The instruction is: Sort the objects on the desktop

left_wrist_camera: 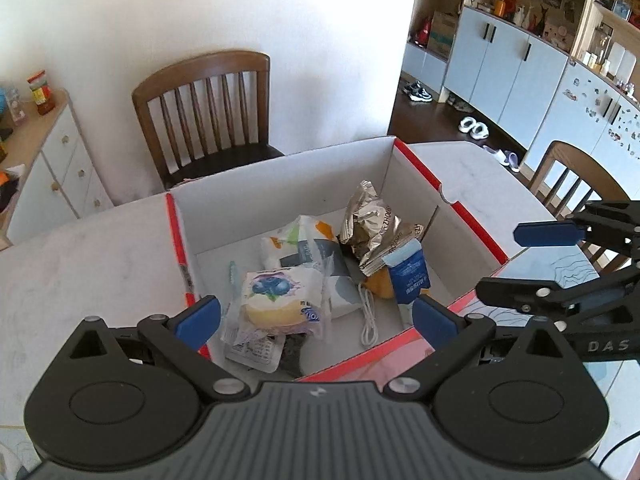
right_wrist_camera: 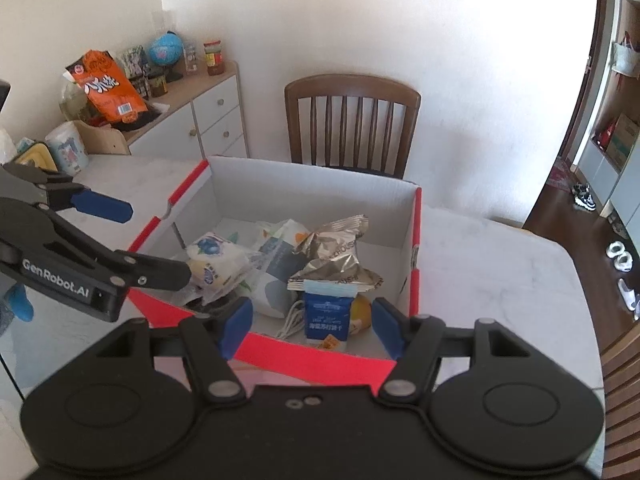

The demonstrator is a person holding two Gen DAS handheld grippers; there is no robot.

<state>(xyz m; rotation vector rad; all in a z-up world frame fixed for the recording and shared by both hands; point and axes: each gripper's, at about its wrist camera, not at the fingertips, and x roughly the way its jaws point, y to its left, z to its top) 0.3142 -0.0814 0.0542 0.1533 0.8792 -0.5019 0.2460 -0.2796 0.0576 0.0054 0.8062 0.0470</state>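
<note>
**Box filled, table nearly bare**

White marble-look table [left_wrist_camera: 80,264] in a dining room, with a wooden chair [left_wrist_camera: 204,108] at 12 o'clock beyond it and a sideboard [right_wrist_camera: 208,116] at 10 o'clock in the right view. On the table stands an open white box [left_wrist_camera: 280,184] with red rims, and the sorted things lie inside it: a blueberry bun packet [left_wrist_camera: 276,300] at the near left, a white pouch [left_wrist_camera: 312,248] behind it, a crumpled foil bag [left_wrist_camera: 368,224] toward 1 o'clock, a blue packet [left_wrist_camera: 412,276] standing upright against something yellow, and a coiled white cable [left_wrist_camera: 368,316] on the box floor.

Judging by this, the sorting looks close to done: the tabletop around the box shows nothing loose in either view, though the parts hidden under the grippers cannot be checked.

The left gripper [left_wrist_camera: 316,320] hangs over the box's near rim, jaws spread and empty. The right gripper [right_wrist_camera: 310,328] is likewise spread with nothing between its pads, above the near rim on its own side.

Readable writing: "GenRobot.AI" on the left gripper's side in the right view, "DAS" on the right gripper in the left view. The foil bag shows fragments like "HOUS". The blue packet's print is Chinese and too small to read. An orange snack bag [right_wrist_camera: 108,84] on the sideboard carries large Chinese characters.
</note>
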